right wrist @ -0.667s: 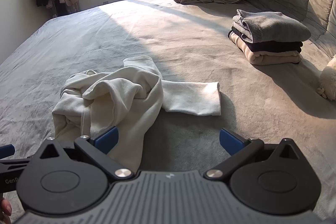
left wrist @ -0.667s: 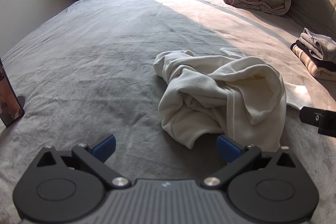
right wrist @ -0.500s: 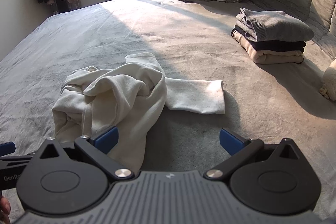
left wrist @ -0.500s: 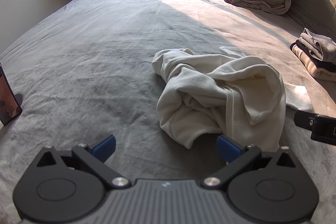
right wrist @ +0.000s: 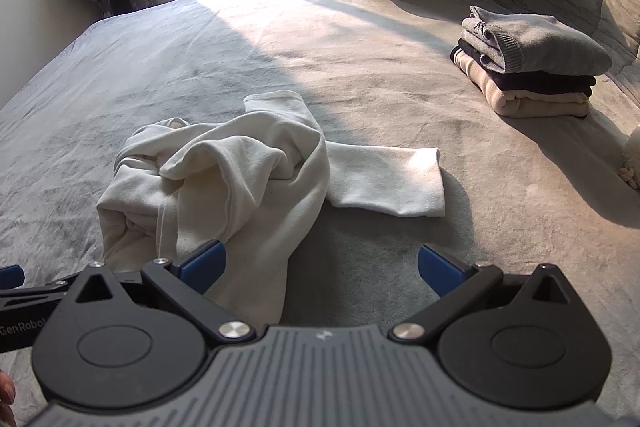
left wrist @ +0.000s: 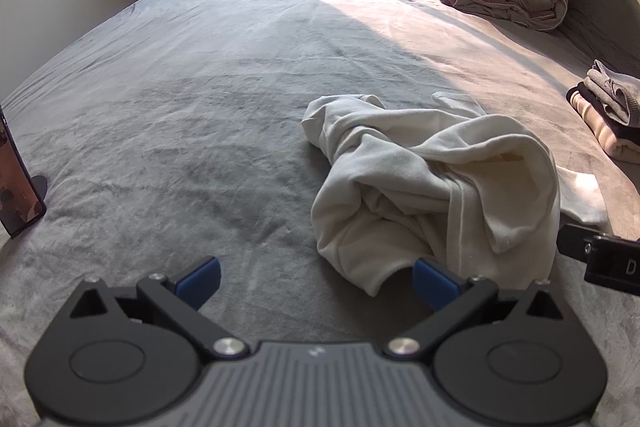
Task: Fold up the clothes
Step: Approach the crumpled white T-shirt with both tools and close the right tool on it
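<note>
fingers (right wrist: 202, 265) spread wide, crumpled cream garment (right wrist: 224, 183), sleeve (right wrist: 388, 183) pointing right

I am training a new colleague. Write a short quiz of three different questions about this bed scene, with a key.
1. True or false: the left gripper is shut on the cream garment.
2. Multiple choice: what lies on top of the folded stack? A) a grey sweater B) a red towel C) a blue shirt
3. Fill in: the one sleeve lying flat points toward the ____ of the right wrist view.

Key
1. False: its jaws stand wide open, as do those of the right gripper, and the garment lies crumpled on the bed.
2. A
3. right
</note>
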Motion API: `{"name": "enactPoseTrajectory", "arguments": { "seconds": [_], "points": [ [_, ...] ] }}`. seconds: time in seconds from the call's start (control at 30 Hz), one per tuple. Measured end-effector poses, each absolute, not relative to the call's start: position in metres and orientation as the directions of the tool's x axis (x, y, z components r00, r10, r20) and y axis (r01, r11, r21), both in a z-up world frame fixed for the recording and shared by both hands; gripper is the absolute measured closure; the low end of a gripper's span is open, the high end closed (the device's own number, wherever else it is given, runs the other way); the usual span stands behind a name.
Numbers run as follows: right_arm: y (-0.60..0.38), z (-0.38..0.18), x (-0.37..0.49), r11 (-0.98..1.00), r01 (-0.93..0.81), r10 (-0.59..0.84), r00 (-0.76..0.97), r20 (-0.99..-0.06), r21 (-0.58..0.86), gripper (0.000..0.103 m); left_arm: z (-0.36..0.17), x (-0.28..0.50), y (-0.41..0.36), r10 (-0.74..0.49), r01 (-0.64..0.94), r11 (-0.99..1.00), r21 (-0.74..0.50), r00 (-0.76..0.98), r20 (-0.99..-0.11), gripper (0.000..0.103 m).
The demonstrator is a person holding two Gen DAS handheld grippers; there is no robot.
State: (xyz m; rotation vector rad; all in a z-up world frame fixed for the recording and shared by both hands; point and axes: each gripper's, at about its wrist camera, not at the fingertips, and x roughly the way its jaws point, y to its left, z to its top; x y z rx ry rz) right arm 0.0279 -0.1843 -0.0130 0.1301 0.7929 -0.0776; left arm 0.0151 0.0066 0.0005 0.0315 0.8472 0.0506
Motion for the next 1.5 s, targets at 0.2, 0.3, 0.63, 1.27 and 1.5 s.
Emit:
{"name": "enactPoseTrajectory", "arguments": {
  "seconds": [0.2,0.3,0.63,1.27,1.5],
  "points": [
    [-0.184,-0.016,0.036,0.986,0.138,-0.028,0.685,-0.728,0.091,0.000,-0.001,0.021,0.010,0.076,-0.045,0.997,0.061,0.646,-0.760,0.000],
    [-0.183,-0.017,0.040,0.984,0.142,-0.020,0.686,-0.727,0.106,0.000,-0.002,0.022,0.011,0.103,-0.060,0.995,0.085,0.646,-0.756,0.000],
    [-0.176,-0.019,0.051,0.988,0.086,0.030,0.697,-0.717,0.126,0.000,-0.005,0.028,0.017,0.119,-0.058,0.993,0.107,0.645,-0.755,0.000],
    [-0.176,-0.023,0.071,0.981,-0.048,0.170,0.683,-0.711,0.189,0.005,-0.030,0.046,0.039,0.011,0.032,0.999,0.040,0.624,-0.782,0.001],
    [-0.187,-0.021,0.076,0.965,-0.040,0.215,0.691,-0.690,0.261,0.065,-0.031,0.060,0.044,-0.103,0.028,0.994,-0.109,0.611,-0.785,0.006]
  ]
}}
